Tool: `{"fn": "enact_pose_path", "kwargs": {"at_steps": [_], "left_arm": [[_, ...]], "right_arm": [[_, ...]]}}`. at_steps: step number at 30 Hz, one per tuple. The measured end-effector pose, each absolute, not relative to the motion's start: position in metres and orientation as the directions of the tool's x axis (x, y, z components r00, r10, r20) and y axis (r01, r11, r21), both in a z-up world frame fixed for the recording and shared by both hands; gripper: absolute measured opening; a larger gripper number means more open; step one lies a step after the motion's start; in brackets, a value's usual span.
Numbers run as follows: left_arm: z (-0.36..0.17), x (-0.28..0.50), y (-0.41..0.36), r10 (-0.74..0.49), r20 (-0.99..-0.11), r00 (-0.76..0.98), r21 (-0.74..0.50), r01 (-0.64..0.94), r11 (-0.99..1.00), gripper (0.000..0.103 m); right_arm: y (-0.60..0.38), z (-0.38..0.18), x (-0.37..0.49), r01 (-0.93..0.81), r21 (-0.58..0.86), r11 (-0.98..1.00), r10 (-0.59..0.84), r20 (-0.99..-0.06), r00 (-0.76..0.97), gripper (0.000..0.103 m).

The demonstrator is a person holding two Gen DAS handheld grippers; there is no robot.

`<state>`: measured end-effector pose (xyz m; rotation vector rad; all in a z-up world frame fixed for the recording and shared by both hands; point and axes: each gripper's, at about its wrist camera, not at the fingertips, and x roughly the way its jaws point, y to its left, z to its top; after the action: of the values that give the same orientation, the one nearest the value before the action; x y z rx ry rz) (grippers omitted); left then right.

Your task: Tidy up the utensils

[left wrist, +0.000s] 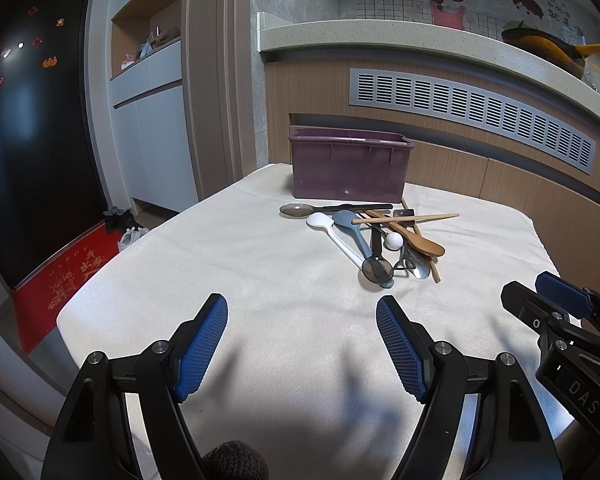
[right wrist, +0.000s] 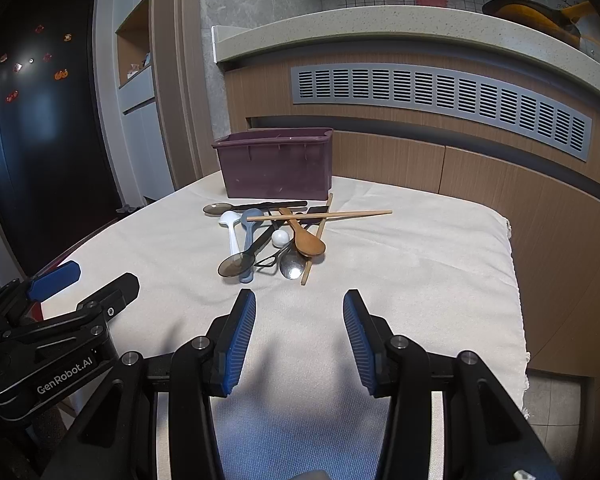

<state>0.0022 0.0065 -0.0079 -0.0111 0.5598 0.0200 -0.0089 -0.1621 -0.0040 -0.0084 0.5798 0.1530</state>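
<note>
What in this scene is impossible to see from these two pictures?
- Inside of the purple bin: both views sit too low; its front wall hides any contents.
- Lower utensils in the pile: crossed spoons and a chopstick cover them, so an exact count is unclear.
- The small dark metal piece: too small to identify.
- Right gripper in the left view: cut off by the picture's edge.

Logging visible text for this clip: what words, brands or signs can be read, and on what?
"GenRobot.AI": body of the left gripper.
"DAS": body of the right gripper; the rest is cut off.
"HAPPY": red doormat; its other characters are unreadable.
Wall mural characters: too blurred to read.
</note>
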Motion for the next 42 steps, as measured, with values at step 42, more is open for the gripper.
{"fn": "enact_pose_path", "kwargs": {"at_steps": [42], "left_arm": [[-0.020, 0.227, 0.055, -0.382, -0.711, 0.590, -0.252, 0.294, 0.922, 0.077]], "right_arm": [[-0.153, -0.034, 0.213, -0.407, 0.107, 0.907, 0.314, -0.815, 0.486, 0.035]]}}
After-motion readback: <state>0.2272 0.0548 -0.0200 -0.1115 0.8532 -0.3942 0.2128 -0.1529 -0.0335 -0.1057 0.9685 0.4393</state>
